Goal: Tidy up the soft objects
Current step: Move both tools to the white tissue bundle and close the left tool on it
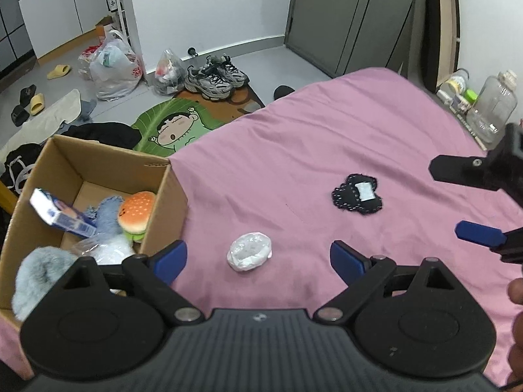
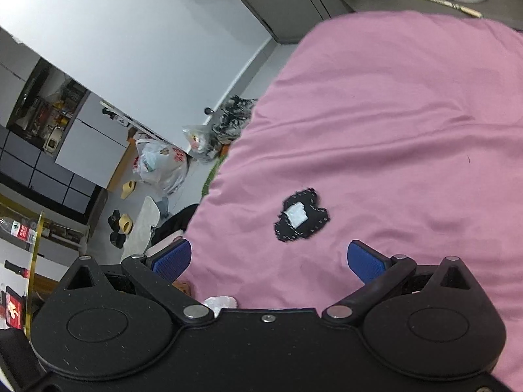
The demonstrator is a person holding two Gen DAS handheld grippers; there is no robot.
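Pink bedsheet [image 1: 327, 137] spreads under both pairs of my fingers. My left fingers [image 1: 258, 258] are spread wide and hold nothing; a white wrapped bundle [image 1: 249, 251] lies on the sheet between their blue tips. Just left of my left-hand tip stands a cardboard box [image 1: 98, 166] with a burger plush [image 1: 135, 210], a blue furry toy [image 1: 106, 212] and a small carton [image 1: 60, 215] inside. My right fingers [image 2: 278, 259] are also released and empty, and a black fuzzy patch [image 2: 302, 217] with a white tag lies just ahead of them, between the tips, untouched.
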